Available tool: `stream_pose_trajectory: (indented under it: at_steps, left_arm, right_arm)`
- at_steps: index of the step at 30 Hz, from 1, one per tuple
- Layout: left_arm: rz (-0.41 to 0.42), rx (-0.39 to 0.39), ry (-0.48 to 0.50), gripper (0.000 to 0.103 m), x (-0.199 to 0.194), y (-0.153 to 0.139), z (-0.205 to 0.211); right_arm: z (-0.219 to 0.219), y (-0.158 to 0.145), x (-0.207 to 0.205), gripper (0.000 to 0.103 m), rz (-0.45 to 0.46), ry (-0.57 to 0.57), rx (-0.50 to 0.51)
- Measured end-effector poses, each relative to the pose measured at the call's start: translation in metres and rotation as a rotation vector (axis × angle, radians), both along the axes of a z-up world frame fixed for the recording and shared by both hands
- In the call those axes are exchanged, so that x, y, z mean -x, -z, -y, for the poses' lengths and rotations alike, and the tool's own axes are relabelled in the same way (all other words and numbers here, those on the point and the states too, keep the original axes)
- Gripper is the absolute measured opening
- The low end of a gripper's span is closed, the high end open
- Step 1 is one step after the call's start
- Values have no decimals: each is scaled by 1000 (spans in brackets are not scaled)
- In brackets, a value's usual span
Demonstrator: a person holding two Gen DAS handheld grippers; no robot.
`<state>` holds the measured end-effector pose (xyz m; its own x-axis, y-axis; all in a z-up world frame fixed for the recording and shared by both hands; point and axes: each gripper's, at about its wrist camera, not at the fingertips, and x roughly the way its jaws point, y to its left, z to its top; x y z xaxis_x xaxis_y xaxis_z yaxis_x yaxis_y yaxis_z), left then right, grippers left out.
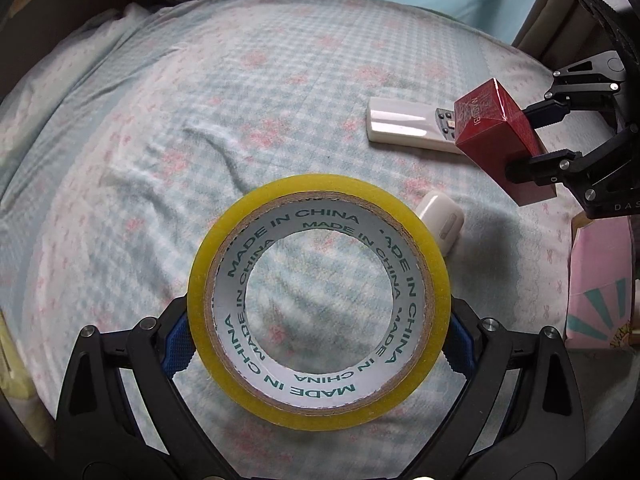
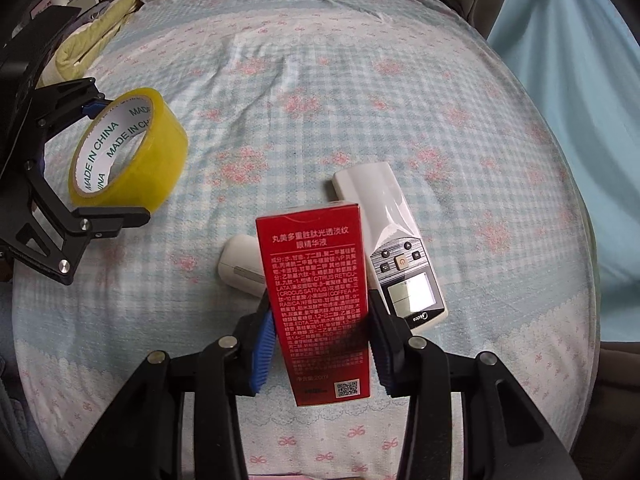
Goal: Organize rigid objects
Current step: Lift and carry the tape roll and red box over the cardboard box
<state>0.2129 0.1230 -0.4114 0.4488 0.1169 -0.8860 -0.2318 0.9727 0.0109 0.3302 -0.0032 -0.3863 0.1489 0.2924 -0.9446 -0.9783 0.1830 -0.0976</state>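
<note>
**Bed and what lies on it**

Bed [image 1: 200, 120], covered with a pale blue checked sheet [image 2: 360, 100] printed with pink flowers, lightly creased. Lying on it: white remote control [image 2: 394, 240], buttons up; small white case [image 2: 240, 268], near the remote.

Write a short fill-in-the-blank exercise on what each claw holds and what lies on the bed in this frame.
1. The left claw is shut on a roll of yellow ____.
2. The right claw grips a box coloured ____.
3. The white remote control lies on the ____.
4. The printing inside the roll reads MADE IN ____.

Missing words: tape; red; bed; CHINA
</note>
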Motion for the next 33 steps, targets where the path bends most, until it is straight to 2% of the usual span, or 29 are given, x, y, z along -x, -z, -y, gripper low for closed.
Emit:
stream_pose_trajectory:
  at_steps: [7,16,20,25,33]
  left_arm:
    - [37,-10,28,96,13,-47,16]
    - [109,-48,134,96,31,-134,62]
    - [133,-37,168,96,38,-168,85]
    - [145,23,191,96,48,-201,115]
    - [171,11,309,96,40,-232,187]
  right_arm:
    - [24,-53,22,39,2,94,-75]
    - [85,-139,54,39,31,291,-198]
    - [123,-177,71,39,37,410,-249]
    - [176,-215,94,39,38,571,-317]
    - [266,-249,116,39,58,857,-436]
